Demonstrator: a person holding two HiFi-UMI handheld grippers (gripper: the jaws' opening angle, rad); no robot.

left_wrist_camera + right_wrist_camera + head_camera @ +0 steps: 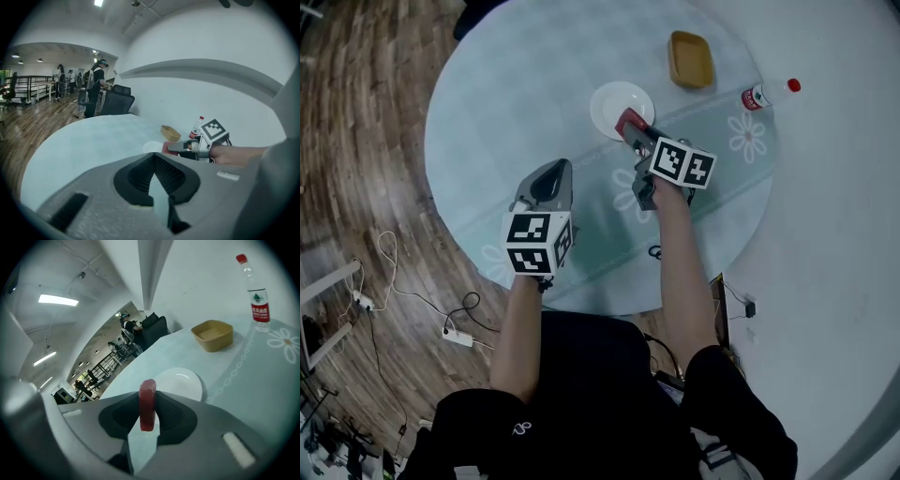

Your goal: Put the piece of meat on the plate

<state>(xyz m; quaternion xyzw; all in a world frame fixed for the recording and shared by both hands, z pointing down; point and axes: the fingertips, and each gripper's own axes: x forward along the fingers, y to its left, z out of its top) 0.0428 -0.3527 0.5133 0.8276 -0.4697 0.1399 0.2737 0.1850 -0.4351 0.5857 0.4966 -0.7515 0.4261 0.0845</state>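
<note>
Right tongs (pixel 148 397) clamp the red piece of meat (pixel 147 413) upright at the white plate's (pixel 185 380) near rim, toward the surface's (pixel 506 94) far edge. Left tongs (pixel 153 174) are together, empty.

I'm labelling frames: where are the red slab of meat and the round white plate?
red slab of meat (pixel 148 401): right gripper view, its middle.
round white plate (pixel 611 103): head view, bare centre.

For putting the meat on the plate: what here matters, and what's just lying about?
In the job: piece of meat, clamped in the right gripper; white plate.
Lying about: tan dish; water bottle; left gripper, shut, empty.
</note>
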